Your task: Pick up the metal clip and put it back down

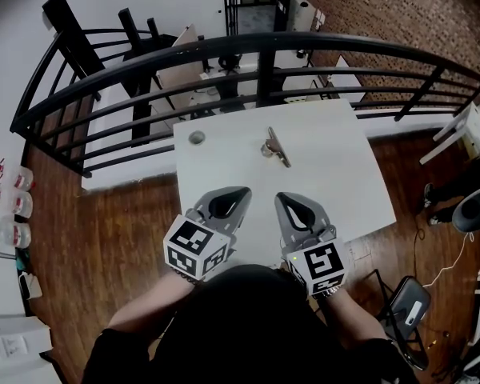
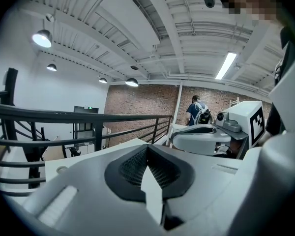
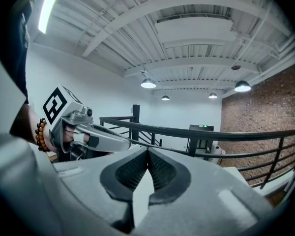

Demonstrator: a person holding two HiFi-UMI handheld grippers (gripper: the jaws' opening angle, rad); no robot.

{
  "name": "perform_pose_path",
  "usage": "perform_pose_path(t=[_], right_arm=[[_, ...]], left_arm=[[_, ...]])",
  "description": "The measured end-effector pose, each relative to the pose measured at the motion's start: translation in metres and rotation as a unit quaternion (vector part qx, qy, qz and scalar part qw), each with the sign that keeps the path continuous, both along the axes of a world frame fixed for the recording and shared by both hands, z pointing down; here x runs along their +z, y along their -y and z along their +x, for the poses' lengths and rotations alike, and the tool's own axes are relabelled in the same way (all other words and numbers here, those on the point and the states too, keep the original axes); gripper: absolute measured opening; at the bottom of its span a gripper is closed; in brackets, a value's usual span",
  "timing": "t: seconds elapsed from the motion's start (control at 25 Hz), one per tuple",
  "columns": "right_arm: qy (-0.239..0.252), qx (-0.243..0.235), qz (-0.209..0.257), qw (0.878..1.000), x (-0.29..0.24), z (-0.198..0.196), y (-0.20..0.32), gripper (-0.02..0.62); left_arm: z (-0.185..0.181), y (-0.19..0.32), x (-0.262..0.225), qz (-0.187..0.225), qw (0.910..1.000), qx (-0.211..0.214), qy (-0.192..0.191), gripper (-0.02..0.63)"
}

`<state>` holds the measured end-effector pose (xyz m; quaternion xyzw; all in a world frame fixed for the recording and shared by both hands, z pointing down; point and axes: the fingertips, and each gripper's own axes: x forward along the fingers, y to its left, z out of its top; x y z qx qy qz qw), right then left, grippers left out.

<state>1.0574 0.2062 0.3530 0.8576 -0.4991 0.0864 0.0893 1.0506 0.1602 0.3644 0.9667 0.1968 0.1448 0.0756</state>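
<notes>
The metal clip lies on the bench near the middle of its far edge. The left gripper and right gripper hover side by side toward the near edge, well apart from the clip, fingers pressed together and empty.

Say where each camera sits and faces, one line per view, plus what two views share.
Head view: on the head, steeply down at table, metal clip, left gripper, right gripper; forearms show.
Left gripper view: on the left gripper, along its shut jaws toward railing and brick wall.
Right gripper view: on the right gripper, along its shut jaws toward a white wall.
Shared: both gripper views show the railing.
</notes>
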Motion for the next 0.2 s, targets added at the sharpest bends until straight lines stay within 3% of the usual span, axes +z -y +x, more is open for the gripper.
perform_pose_path(t=[0.2], right_arm=[[-0.002, 0.0, 0.0, 1.0, -0.0009, 0.0003, 0.0035, -0.011]], left_arm=[[0.0, 0.0029, 0.0003, 0.0, 1.0, 0.0, 0.0, 0.017]])
